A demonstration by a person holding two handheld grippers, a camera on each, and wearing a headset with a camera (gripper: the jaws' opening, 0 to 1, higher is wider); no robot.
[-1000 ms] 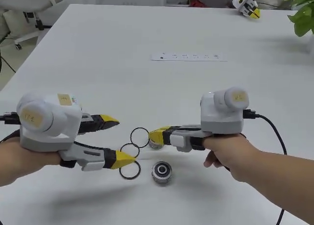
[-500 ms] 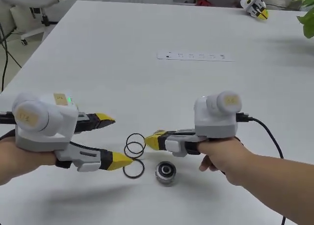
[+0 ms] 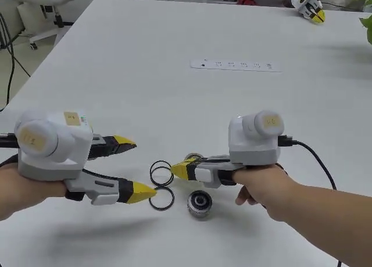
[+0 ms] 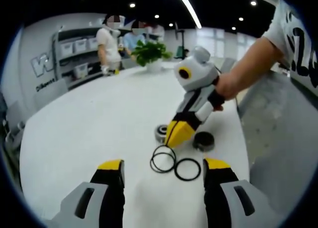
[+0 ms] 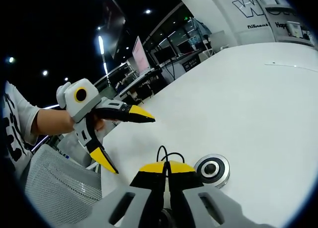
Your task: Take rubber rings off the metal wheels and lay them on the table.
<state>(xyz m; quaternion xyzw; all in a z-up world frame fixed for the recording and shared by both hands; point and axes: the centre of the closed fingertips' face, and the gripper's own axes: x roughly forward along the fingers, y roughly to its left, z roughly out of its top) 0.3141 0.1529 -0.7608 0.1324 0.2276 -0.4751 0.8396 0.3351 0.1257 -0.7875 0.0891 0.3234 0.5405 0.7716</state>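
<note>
White table viewed from above, a hand-held gripper at each side. Left gripper with yellow-tipped fingers spread wide apart and gripping nothing; in the left gripper view pointing at the rings, tips short of them. Right gripper pointing in from the right, fingers pressed together; in the right gripper view a thin black loop running into the seam between the tips, so seemingly pinched on the edge of the paired rings. Paired rings: two black rubber loops overlapping, on the table between the two grippers. Single ring flat on the table just beside the pair, nearer the person, close to the left gripper's nearer fingertip. One metal wheel on the table just right of the single ring, beside the right gripper. Second metal wheel partly hidden behind the right gripper's fingers. White power strip well apart, farther up the table.
</note>
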